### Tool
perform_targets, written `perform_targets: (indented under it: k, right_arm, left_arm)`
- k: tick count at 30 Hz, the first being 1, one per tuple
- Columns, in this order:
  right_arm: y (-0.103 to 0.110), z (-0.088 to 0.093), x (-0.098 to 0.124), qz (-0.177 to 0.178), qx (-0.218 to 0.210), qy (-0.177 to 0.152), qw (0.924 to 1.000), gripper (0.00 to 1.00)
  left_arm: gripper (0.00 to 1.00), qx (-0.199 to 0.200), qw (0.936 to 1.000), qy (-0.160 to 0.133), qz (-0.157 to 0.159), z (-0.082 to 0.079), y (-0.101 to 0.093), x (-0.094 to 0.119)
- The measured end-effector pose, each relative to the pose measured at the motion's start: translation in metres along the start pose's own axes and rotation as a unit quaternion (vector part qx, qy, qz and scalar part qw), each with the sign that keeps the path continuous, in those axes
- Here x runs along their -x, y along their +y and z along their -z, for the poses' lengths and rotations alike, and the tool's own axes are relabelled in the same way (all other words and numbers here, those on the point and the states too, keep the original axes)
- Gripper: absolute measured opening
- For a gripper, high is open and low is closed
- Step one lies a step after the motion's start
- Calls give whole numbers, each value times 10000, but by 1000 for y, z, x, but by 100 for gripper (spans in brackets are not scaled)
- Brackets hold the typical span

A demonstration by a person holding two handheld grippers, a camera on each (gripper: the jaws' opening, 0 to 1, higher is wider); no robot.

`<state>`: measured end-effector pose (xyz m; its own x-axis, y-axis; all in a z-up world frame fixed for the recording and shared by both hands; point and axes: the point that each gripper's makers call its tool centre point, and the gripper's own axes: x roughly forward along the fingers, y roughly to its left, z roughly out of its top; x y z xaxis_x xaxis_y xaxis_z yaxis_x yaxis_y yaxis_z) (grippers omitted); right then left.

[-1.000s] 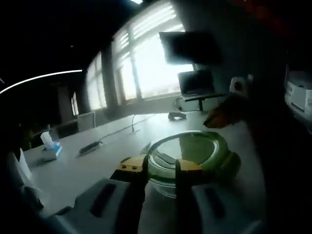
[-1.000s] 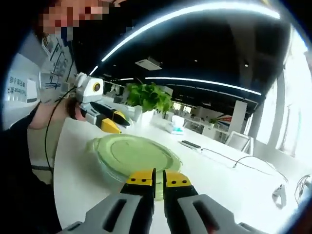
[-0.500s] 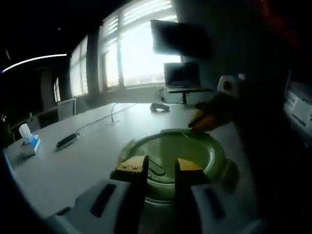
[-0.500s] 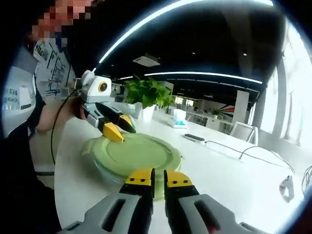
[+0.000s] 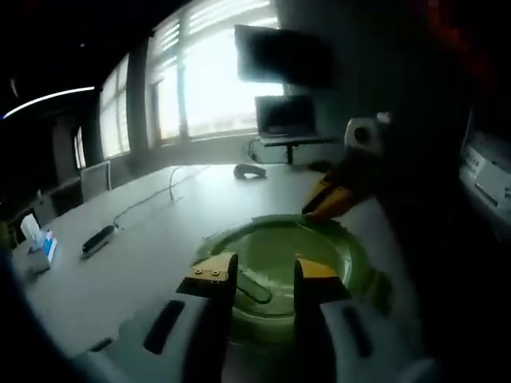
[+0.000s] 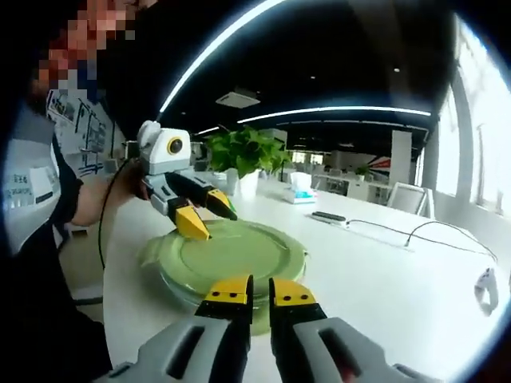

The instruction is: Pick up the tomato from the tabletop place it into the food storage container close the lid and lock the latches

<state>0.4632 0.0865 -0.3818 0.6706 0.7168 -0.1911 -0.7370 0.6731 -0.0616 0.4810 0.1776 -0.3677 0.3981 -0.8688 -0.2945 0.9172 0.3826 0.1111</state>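
While your right tongs (image 6: pixel 253 289) sit nearly clenched, gripping nothing, their tips hover at the near rim of the green lid (image 6: pixel 231 255) on the counter (image 6: pixel 383 279). Your left tongs (image 5: pixel 257 273) are parted (jaws spread over the lid's far edge), empty. The tomato can't be made out.

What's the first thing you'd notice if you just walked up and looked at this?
The big round green lid on the food storage container, sitting on the white table right in front of both grippers. Next, the left gripper with its yellow-tipped jaws open over the lid's far edge, and the right gripper close to the near edge. Behind, a leafy green plant stands out.
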Motion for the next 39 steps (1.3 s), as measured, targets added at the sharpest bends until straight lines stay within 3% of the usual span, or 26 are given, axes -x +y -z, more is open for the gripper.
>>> perform_targets:
  k: [4,6,9,12,13,15,20,24,26,30,32,36,39]
  right_arm:
    - [-7,-8,7,32,-157,-92,9998,4]
    - [-7,-9,9,51,-117,-89,9999,4]
    - [-5,-11,15,39,-172,-121,9998,4]
    - [-9,-13,22,82,-218,-177,9996,4]
    - [-10,-13,24,105,-203,-182,9996,4]
    - [-12,-14,27,116,-210,-191,9995,4]
    - [-17,-14,32,104,-264,-214,9994,4]
    - [-22,-13,32,82,-348,-224,9991,4]
    - [-23,-13,32,38,-427,-237,9988,7]
    - [-25,-12,31,-16,-650,-214,9977,12]
    - [-26,-12,29,-36,-683,-201,9975,12]
    - [-25,-14,27,-154,-551,-58,9983,13]
    - [-23,-17,27,-322,-308,11,9990,15]
  left_arm:
    - [22,-216,9972,466,543,-1,-3,-14]
    - [22,-268,9923,800,908,7,-9,-21]
    - [23,-118,9853,1066,1330,12,-17,-28]
    - [25,-554,9764,1443,1506,16,-18,-34]
    - [25,-471,9762,1443,1550,14,-21,-36]
    - [28,-601,9697,1596,1748,14,-26,-35]
    - [36,-703,9584,1888,2023,17,-31,-33]
    - [47,-720,9548,2033,2045,18,-25,-34]
    - [51,-536,9537,2150,2035,23,-21,-35]
    - [50,-539,9512,2180,2116,23,-21,-34]
    - [50,-621,9468,2258,2207,23,-21,-33]
    - [52,-900,9356,2498,2327,26,-15,-30]
    - [54,-956,9316,2484,2476,27,-14,-32]
